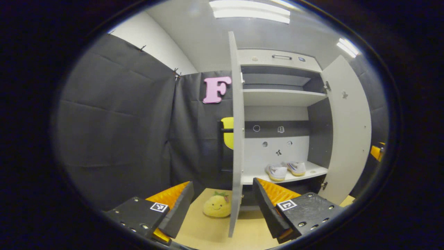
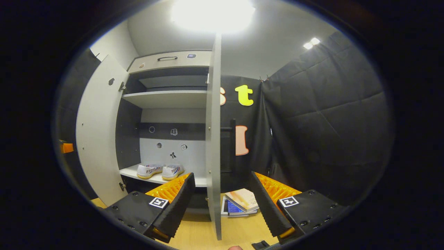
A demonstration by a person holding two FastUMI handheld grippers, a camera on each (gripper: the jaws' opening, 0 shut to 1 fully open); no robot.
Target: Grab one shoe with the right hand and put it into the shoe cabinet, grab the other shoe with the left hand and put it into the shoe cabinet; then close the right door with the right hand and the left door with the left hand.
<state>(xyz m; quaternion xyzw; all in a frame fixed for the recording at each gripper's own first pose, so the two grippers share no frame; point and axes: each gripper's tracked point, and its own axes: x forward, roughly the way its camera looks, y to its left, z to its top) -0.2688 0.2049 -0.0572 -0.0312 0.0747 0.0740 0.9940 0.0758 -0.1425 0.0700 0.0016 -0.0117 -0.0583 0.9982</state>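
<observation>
Shoes sit side by side on the low shelf of the shoe cabinet (image 1: pixel 282 59). In the left gripper view, the first shoe (image 1: pixel 276 172) is on the left and the second shoe (image 1: pixel 296 168) is just beside it on the right. Both are white with yellow soles. The shelves above them hold nothing. Both doors stand wide open.

Going left to right in the left gripper view, the left gripper (image 1: pixel 222 201) has its fingers spread far apart, and they hold nothing. The edge of the left door (image 1: pixel 237 139) stands up between the two fingers, farther off. A yellow plush toy (image 1: pixel 217 205) with a smile sits on the wooden floor (image 1: pixel 208 232), just left of that door. The right door (image 1: pixel 348 132) swings out on the far right.

In the right gripper view, the right gripper (image 2: pixel 220 198) is also spread wide and holds nothing. The right door's edge rises between its fingers. A small stack of books (image 2: pixel 241 203) lies on the floor just right of that door.

Both grippers point straight at the cabinet, level with the floor.
</observation>
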